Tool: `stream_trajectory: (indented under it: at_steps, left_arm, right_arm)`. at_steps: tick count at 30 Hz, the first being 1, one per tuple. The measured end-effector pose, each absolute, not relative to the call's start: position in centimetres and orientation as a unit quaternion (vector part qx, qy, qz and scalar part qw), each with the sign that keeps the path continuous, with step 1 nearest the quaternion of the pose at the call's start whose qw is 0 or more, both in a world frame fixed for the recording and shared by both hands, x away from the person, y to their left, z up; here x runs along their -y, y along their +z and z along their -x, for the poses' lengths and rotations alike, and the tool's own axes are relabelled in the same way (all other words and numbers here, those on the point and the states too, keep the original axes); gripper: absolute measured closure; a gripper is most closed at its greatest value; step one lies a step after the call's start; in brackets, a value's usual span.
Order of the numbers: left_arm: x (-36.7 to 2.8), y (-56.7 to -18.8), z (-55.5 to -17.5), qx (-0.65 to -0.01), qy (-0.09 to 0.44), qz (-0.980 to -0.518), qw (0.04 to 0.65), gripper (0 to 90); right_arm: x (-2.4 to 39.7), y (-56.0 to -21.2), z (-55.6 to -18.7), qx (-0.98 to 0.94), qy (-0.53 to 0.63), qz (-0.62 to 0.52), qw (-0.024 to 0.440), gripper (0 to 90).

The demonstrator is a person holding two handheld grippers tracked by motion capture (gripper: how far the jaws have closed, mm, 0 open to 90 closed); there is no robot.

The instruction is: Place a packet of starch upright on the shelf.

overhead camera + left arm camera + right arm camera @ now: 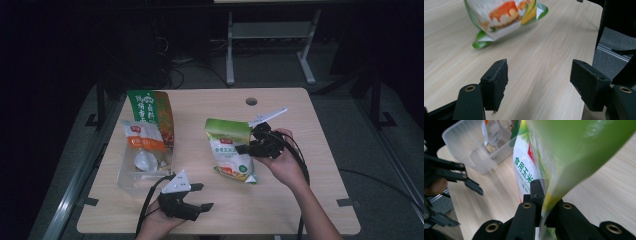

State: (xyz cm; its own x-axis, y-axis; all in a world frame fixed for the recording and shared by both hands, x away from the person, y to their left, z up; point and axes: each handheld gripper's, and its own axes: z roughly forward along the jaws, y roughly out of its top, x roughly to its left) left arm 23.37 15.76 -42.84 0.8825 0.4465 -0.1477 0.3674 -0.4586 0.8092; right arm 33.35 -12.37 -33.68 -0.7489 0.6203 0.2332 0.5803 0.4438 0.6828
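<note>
We've got the right gripper clamped on the edge of the green-and-white plastic food pouch, which hangs tilted with its bottom corner on the pale wooden worktop near mid-table. Our left gripper sits at the near edge, jaws wide with nothing between them. The clear plastic bin with other packets stands left of the pouch.
</note>
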Motion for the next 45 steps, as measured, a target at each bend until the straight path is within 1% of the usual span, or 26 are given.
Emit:
stream_trajectory:
  at_steps: [4,6,17,31,36,40,45]
  left_arm:
    - [-15.7,-42.8,-22.9,-0.232,0.048,-0.856,0.460,28.2]
    - [-15.6,-42.9,-22.6,-0.233,0.046,-0.852,0.467,28.0]
    - [-15.2,-43.0,-21.7,-0.216,0.043,-0.858,0.463,27.9]
    - [-14.2,-43.4,-20.9,-0.196,0.037,-0.868,0.455,27.7]
    - [-14.1,-43.5,-20.8,-0.191,0.036,-0.871,0.450,27.6]
    - [-14.1,-43.5,-20.8,-0.190,0.038,-0.872,0.450,27.5]
    - [-14.0,-43.6,-20.8,-0.187,0.039,-0.872,0.451,27.5]
  right_arm:
    - [11.5,-32.6,-33.6,-0.847,0.400,-0.349,0.019,87.7]
    - [11.0,-32.0,-33.6,-0.849,0.399,-0.345,0.020,87.8]
    - [8.7,-29.7,-33.9,-0.857,0.405,-0.319,0.025,87.9]
    - [4.6,-26.4,-34.0,-0.864,0.417,-0.280,0.024,88.3]
    - [2.6,-24.7,-33.5,-0.868,0.422,-0.259,0.019,88.3]
    - [1.9,-24.1,-33.4,-0.871,0.424,-0.246,0.019,88.3]
    - [0.0,-23.1,-33.2,-0.875,0.427,-0.228,0.013,88.3]
